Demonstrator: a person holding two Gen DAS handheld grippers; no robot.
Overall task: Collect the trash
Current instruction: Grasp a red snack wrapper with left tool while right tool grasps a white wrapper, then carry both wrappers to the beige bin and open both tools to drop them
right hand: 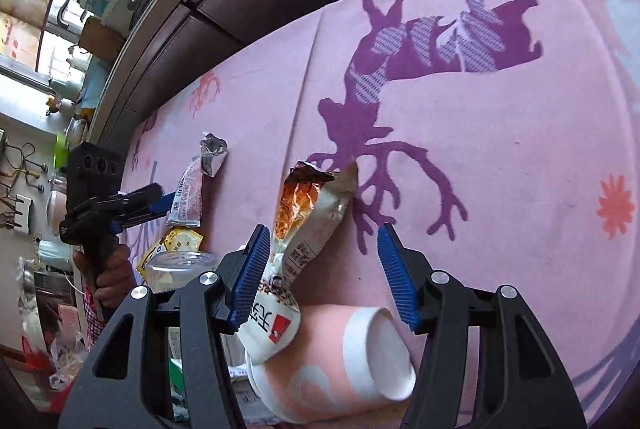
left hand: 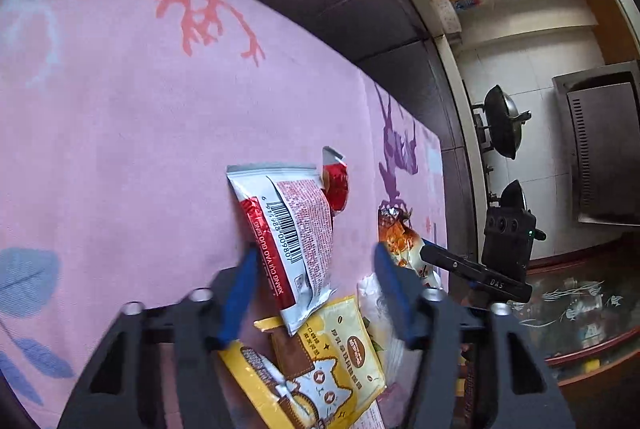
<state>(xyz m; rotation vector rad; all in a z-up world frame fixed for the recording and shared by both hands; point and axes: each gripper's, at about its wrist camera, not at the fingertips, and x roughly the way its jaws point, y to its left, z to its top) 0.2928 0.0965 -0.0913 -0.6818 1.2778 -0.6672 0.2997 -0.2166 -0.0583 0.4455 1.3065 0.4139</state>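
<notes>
The red-and-silver foil snack wrapper (left hand: 298, 229) lies flat on the pink patterned cloth (left hand: 120, 109), between the left gripper (left hand: 316, 293)'s half-open, empty pads; lower and pinch its edge squarely. The right gripper (right hand: 320, 277), also half open and empty, straddles the torn orange-lined foil packet (right hand: 308, 213) beside a tipped pink-and-white paper cup (right hand: 344, 361).

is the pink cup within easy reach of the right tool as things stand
Probably yes. The pink cup lies on its side just under the open right tool; only the torn snack bag leans over its near end, partly in the way.
</notes>
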